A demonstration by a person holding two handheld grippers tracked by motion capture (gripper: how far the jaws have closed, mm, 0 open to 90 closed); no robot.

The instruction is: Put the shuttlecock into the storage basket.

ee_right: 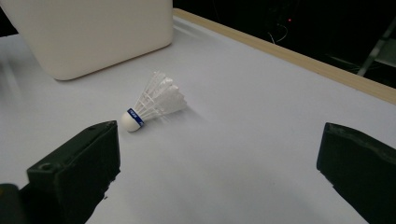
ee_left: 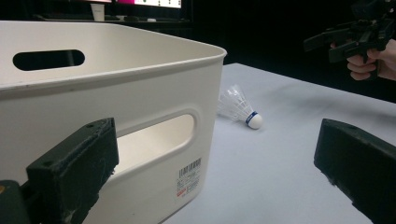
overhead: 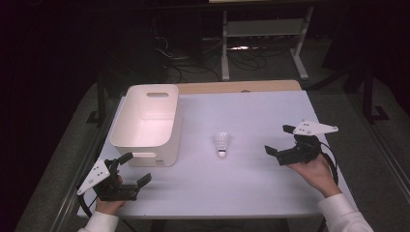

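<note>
White table (overhead: 251,188), dark room around it. A white feather shuttlecock (overhead: 222,144) lies on its side near the middle of the table, cork end toward me, feathers pointing away. The cork is white with a blue band; in my right gripper view the shuttlecock (ee_right: 154,102) sits ahead and a bit left of centre, cork toward my left jaw, not touching it. In my left gripper view the shuttlecock (ee_left: 240,108) is farther off, just past the near corner of the bin.

My right gripper (overhead: 280,142) is at the right side of the table, held in my right hand (overhead: 314,171), jaws spread wide, nothing between them. It points toward the shuttlecock but stays well apart from it. Grey plate on top, cable trailing behind it.

My left gripper (overhead: 134,169) is at the near left corner of the table in my left hand (overhead: 109,203), jaws also wide apart and empty. It sits just in front of the white plastic bin (overhead: 145,145), near its short wall.

The bin stands upright left of the shuttlecock, open top, with oval handle cutouts in the end walls. A barcode sticker (ee_left: 189,179) is on the near wall, low at the corner. The shuttlecock is on the table outside the bin, near it but not touching.

Light wood strip (ee_right: 299,58) runs along the far table edge.
</note>
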